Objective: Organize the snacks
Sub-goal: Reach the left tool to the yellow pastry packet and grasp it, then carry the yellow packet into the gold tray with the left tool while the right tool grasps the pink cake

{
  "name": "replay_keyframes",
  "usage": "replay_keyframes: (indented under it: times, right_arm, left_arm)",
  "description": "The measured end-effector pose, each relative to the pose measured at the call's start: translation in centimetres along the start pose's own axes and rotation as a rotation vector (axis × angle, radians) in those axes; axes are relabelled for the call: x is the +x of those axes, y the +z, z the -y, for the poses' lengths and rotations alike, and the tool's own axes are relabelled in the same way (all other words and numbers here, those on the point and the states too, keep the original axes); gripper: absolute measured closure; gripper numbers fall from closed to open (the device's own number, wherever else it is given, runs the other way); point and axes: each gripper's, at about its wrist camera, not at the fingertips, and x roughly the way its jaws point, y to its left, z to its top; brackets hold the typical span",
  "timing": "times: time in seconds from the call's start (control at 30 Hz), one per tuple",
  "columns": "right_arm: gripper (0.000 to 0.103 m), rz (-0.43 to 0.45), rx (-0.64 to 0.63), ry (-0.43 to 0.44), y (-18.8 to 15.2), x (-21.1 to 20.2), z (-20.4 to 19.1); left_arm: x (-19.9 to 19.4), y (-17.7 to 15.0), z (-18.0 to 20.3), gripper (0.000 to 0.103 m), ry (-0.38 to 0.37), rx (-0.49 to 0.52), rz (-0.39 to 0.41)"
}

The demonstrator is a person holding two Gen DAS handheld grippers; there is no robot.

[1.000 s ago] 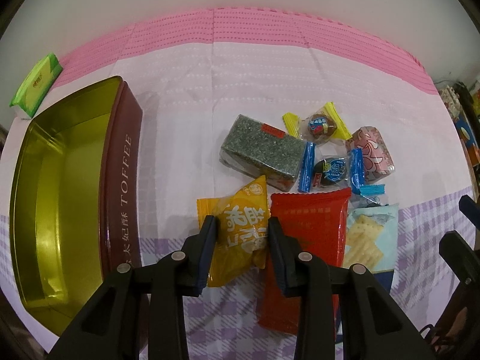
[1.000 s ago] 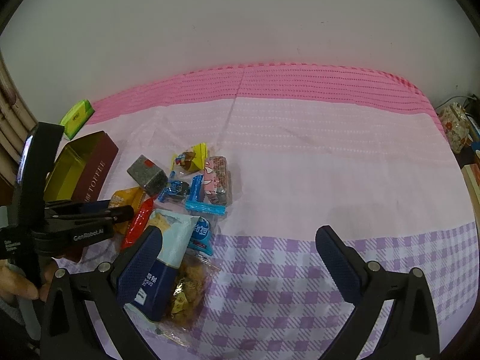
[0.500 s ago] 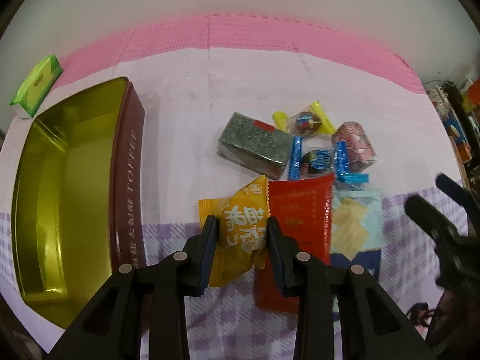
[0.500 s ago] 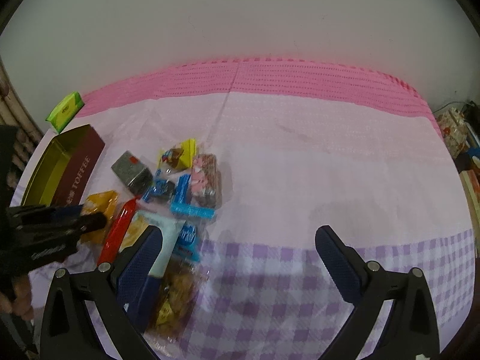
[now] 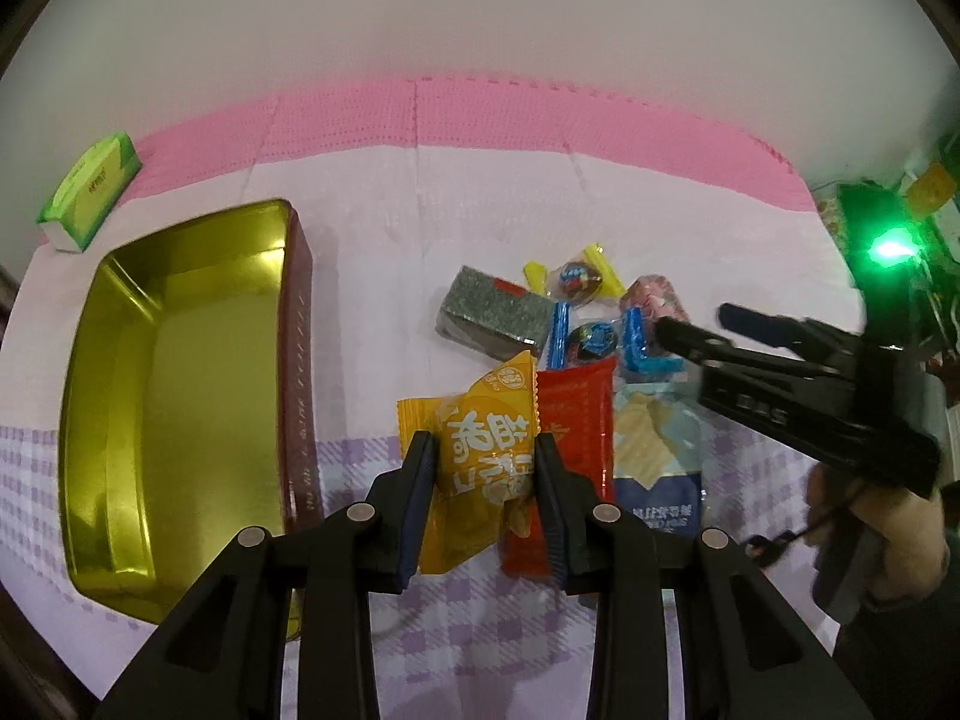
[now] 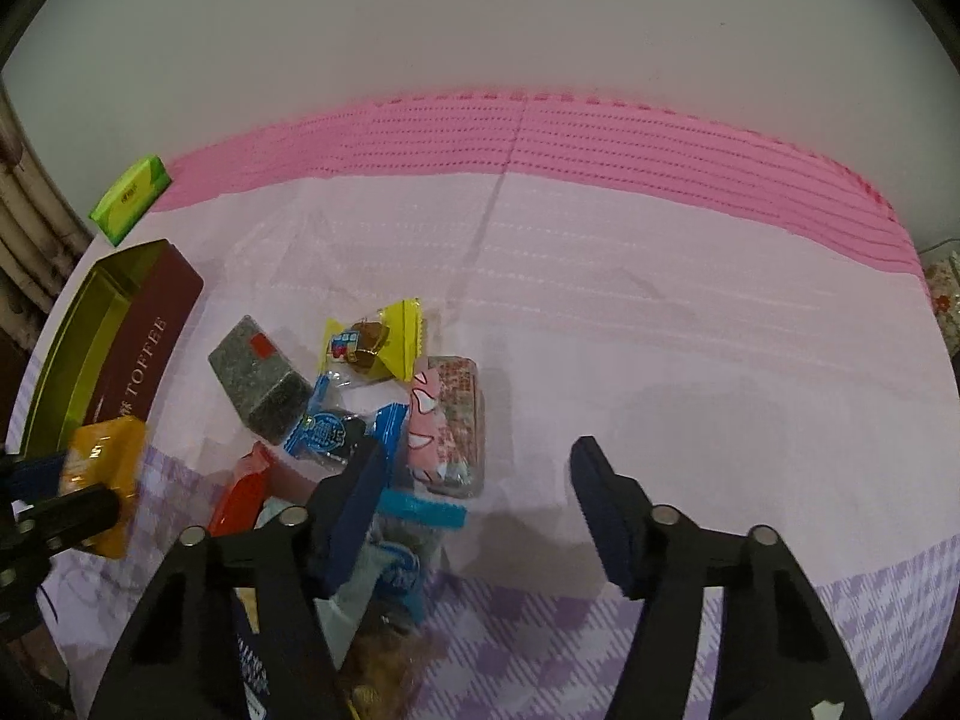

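Observation:
My left gripper is shut on an orange-yellow snack packet, held just above the cloth right of the open gold toffee tin. The packet also shows in the right wrist view, beside the tin. A pile of snacks lies on the cloth: a red packet, a grey-green block, a yellow candy, a blue candy, a pink packet, a cracker bag. My right gripper is open and empty above the pile's right side.
A green tissue pack lies at the far left of the pink and lilac tablecloth. A white wall stands behind the table. Cluttered items and a green light sit off the right edge.
My left gripper has lifted the orange-yellow packet a little. My right gripper has moved forward and left over the snack pile, entering the left wrist view.

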Motion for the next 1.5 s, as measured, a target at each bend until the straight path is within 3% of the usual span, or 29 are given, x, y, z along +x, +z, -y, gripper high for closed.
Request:
replay_keyframes:
  times: [0.23,0.43,0.7,0.9,1.37,1.5]
  right_arm:
    - [0.058,-0.044,0.014,0.001,0.3,1.7,-0.2]
    - [0.065,-0.057,0.035,0.016,0.3,2.6,0.0]
    - [0.066,-0.064,0.052,0.027,0.5,2.7,0.2]
    - [0.066,-0.072,0.051,0.019,0.1,2.2,0.5]
    - [0.066,-0.098,0.018,-0.013,0.9,3.0,-0.1]
    - [0.07,-0.062,-0.002,-0.042,1.4,3.4,-0.4]
  left_arm:
    - [-2.1,0.3,-1.6,0.069,0.002,-0.026,0.03]
    - [-2.5,0.8,-4.5,0.069,0.062,-0.051,0.038]
    - [-0.3,0.4,-10.4,0.069,0.205,-0.109,-0.003]
    - [1.0,-0.5,-14.8,0.069,0.272,-0.155,-0.039]
    - [3.0,-0.2,-19.3,0.069,0.312,-0.18,-0.072]
    - [3.4,-0.4,-19.7,0.069,0.309,-0.188,-0.082]
